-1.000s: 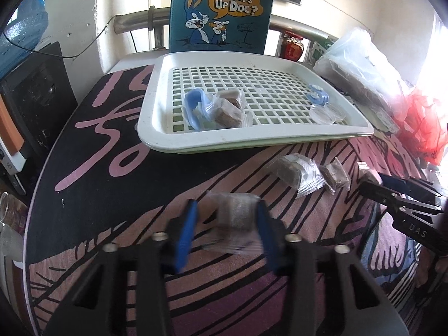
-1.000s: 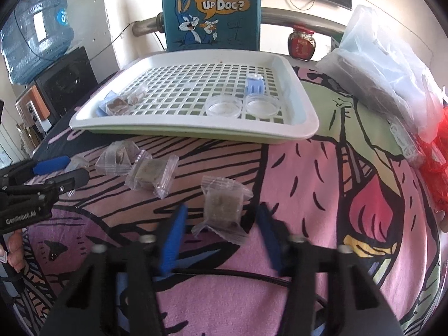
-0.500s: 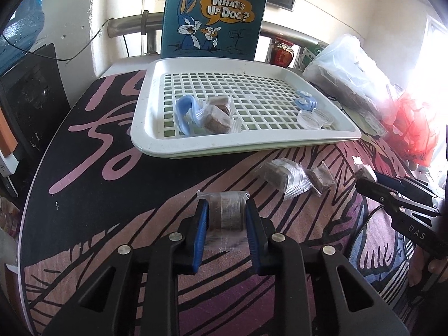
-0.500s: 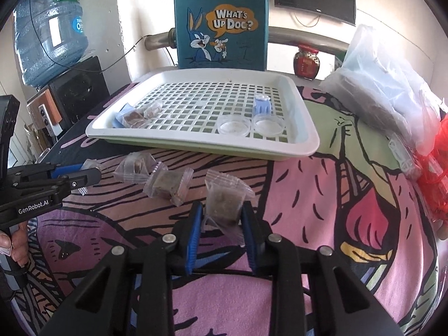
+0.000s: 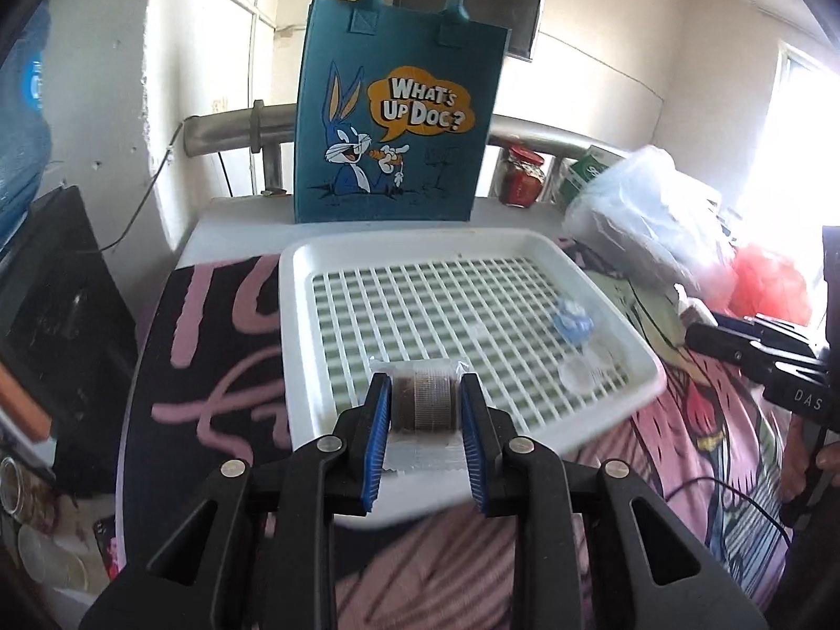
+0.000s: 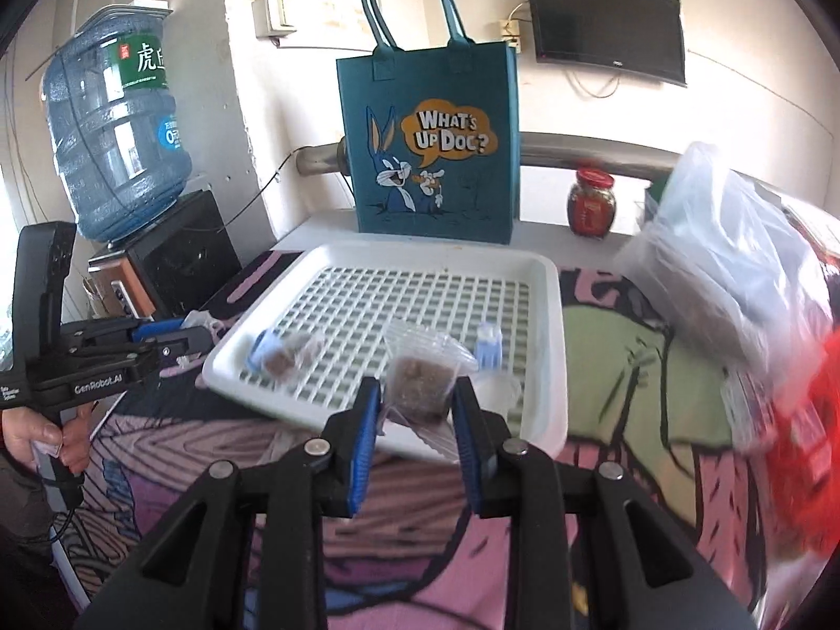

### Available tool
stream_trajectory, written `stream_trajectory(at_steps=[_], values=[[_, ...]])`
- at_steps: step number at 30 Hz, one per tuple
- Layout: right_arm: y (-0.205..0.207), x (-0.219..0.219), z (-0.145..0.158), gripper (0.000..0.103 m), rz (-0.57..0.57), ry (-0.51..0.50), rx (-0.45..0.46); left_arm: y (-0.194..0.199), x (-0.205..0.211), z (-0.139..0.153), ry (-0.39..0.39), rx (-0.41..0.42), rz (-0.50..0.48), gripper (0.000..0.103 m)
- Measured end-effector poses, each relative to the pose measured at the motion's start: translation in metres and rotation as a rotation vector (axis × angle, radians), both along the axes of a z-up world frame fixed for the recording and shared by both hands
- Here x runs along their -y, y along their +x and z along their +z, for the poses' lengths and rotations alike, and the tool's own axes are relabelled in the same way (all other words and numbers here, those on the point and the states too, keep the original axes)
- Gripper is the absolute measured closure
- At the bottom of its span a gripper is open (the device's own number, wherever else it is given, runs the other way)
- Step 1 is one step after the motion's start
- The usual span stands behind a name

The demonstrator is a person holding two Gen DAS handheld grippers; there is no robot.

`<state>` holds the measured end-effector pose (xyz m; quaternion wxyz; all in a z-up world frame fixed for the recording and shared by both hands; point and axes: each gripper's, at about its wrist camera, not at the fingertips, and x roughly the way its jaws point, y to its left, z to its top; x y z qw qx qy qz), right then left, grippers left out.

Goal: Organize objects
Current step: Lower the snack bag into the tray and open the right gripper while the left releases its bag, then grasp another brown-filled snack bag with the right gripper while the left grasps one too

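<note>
Left gripper (image 5: 425,409) clamped on a clear packet (image 5: 424,403) with a brown block inside, held in the air over the near rim of the white tray (image 5: 296,357). Right gripper (image 6: 413,409) clamped likewise on a second packet (image 6: 420,378) of brown crumbly stuff, also raised, in front of the tray's near edge. Its jaws had just been closing, with that packet between them.

Tray floor was a slotted grid, mostly bare through the middle and back. Near its left front corner lay a blue clip (image 6: 261,349) touching another brown packet (image 6: 294,357). Toward the right front sat a small blue piece (image 6: 488,344) and two clear round lids (image 5: 585,375), close together. Raised rim ran all round the tray.

Tray rested on a cloth (image 6: 630,367) printed in pink, black and green. Behind the tray, touching its far rim or just beyond, I could not tell which, stood a teal bag (image 6: 430,147) with a cartoon rabbit. A red-capped jar (image 6: 590,202) stood to the bag's right. A bulging clear plastic sack (image 6: 735,262) crowded the tray's right side, with red plastic (image 6: 819,420) nearer the front.

To the left: a black speaker (image 6: 184,252) with a blue water jug (image 6: 115,136) above it. A dark screen (image 6: 606,26) hung on the back wall. A metal pipe (image 5: 236,128) ran along behind the bag.
</note>
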<state>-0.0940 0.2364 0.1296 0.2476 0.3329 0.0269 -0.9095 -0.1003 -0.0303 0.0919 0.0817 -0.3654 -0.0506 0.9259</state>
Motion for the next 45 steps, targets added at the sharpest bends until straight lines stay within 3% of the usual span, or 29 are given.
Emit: stream_trajectory(at_steps=[5, 8, 16, 17, 19, 20, 22, 25, 30, 35, 39, 45], values=[[-0.062, 0.023, -0.009, 0.076, 0.009, 0.028, 0.095, -0.053, -0.001, -0.022, -0.022, 0.067, 0.027, 0.078], [-0.096, 0.037, -0.035, 0.076, 0.001, 0.078, 0.179, -0.073, -0.002, -0.039, -0.007, 0.114, 0.037, 0.078], [-0.121, 0.056, -0.076, 0.075, 0.014, 0.161, 0.250, -0.093, -0.004, -0.065, -0.012, 0.175, 0.062, 0.077], [-0.124, 0.058, -0.080, 0.073, 0.017, 0.168, 0.262, -0.095, -0.003, -0.068, -0.009, 0.190, 0.067, 0.073], [-0.126, 0.060, -0.085, 0.069, 0.009, 0.166, 0.275, -0.095, -0.003, -0.068, 0.005, 0.183, 0.059, 0.055], [-0.125, 0.058, -0.083, 0.060, 0.003, 0.148, 0.263, -0.094, -0.005, -0.066, -0.002, 0.174, 0.067, 0.040], [-0.123, 0.053, -0.078, 0.044, -0.009, 0.103, 0.256, -0.086, -0.003, -0.056, 0.016, 0.122, 0.071, 0.036], [-0.110, 0.040, -0.056, 0.040, -0.010, -0.005, 0.212, -0.072, -0.001, -0.036, 0.068, 0.068, 0.035, 0.032], [-0.057, 0.013, -0.005, 0.040, 0.065, -0.137, 0.103, -0.027, 0.007, -0.002, 0.087, -0.066, 0.048, 0.012], [0.005, -0.013, 0.030, 0.031, 0.079, -0.188, 0.005, 0.012, 0.008, 0.001, 0.095, -0.081, 0.045, 0.009], [0.035, -0.019, 0.025, 0.030, 0.098, -0.187, 0.009, 0.037, -0.003, -0.013, 0.071, -0.047, 0.046, 0.009], [0.046, -0.001, -0.019, 0.030, 0.094, -0.048, 0.085, 0.057, -0.027, -0.043, 0.061, 0.064, 0.029, 0.010]])
